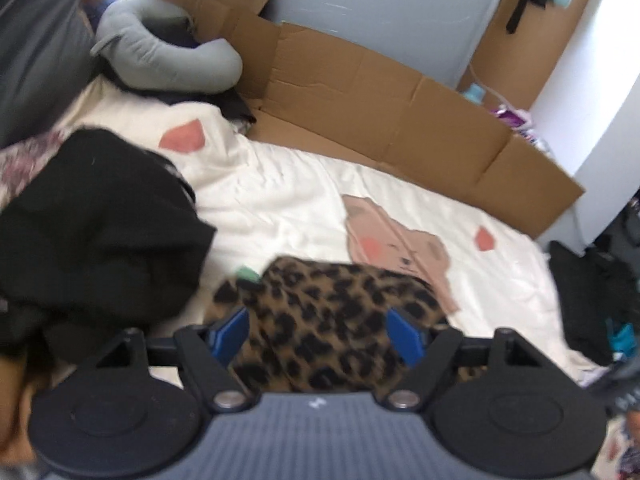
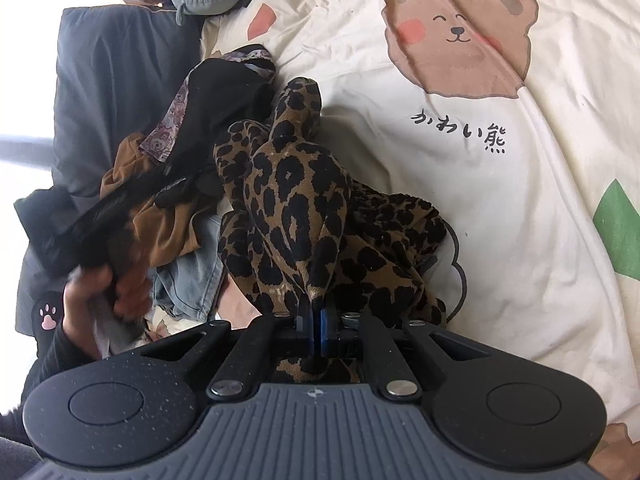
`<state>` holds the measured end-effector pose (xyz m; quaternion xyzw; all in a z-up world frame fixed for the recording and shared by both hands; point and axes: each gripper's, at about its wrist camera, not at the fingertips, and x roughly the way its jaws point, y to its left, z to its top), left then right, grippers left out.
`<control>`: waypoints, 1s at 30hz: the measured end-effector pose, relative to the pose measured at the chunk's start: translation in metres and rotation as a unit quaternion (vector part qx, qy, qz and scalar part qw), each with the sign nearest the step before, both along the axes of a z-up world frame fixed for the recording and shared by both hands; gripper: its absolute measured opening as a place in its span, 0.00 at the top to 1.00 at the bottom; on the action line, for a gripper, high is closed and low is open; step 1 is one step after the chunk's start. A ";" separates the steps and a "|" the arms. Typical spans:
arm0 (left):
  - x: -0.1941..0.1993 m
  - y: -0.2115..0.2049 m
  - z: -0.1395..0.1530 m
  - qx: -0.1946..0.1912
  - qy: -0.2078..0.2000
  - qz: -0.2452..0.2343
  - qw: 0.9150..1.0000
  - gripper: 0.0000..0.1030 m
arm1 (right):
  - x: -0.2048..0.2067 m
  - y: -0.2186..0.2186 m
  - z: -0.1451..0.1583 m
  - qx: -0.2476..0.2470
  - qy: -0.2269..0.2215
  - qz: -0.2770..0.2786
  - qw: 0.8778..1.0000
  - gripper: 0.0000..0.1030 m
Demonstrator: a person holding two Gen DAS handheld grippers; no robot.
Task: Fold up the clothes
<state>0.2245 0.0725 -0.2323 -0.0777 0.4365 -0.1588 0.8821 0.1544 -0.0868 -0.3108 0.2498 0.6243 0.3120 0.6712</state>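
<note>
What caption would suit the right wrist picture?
Right gripper pinches a leopard-print garment on a bear-print bedspread.

Bedroom, daylight, bed across most of view.
Cream bear-print duvet (image 2: 500, 208) over bed; flattened cardboard (image 1: 384, 120) along far edge; grey-blue wall panel (image 1: 384, 16) behind; grey pillow (image 2: 116, 92) by bright window (image 2: 24, 80); white wall (image 1: 600, 92) at right.

The left gripper (image 1: 318, 334) points steeply downward with its blue pads (image 1: 231, 334) spread wide, nothing pressed between them. The right gripper (image 2: 316, 328) also tilts downward, its jaws pinched tight together on a fold of leopard-print garment (image 2: 296, 200). Seen from the right wrist, the person's left hand (image 2: 86, 300), in a dark sleeve (image 2: 56, 350), looks blurred.
</note>
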 end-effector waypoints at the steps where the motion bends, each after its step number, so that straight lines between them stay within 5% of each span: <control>1: 0.008 -0.002 -0.002 0.007 -0.001 -0.003 1.000 0.24 | 0.000 0.000 -0.001 -0.001 0.000 0.000 1.000 1.00; 13: 0.058 -0.074 0.001 0.033 -0.017 -0.057 0.998 0.16 | 0.000 -0.001 -0.004 -0.003 -0.004 0.002 1.000 1.00; 22: 0.036 -0.120 -0.017 0.096 0.049 -0.124 0.987 0.19 | -0.002 0.001 -0.006 -0.003 -0.009 0.007 1.000 1.00; 24: 0.034 -0.124 -0.029 0.118 0.069 -0.132 0.982 0.30 | -0.002 0.002 -0.005 -0.003 -0.014 0.011 1.000 1.00; 26: 0.035 -0.120 -0.039 0.120 0.093 -0.124 0.981 0.76 | -0.003 0.002 -0.006 -0.004 -0.014 0.011 1.000 1.00; 28: 0.036 -0.110 -0.044 0.105 0.109 -0.098 0.984 0.90 | -0.004 0.002 -0.006 -0.005 -0.014 0.011 1.000 1.00; 30: 0.034 -0.102 -0.041 0.096 0.099 -0.076 0.987 0.94 | -0.003 0.001 -0.005 -0.008 -0.018 0.009 1.000 1.00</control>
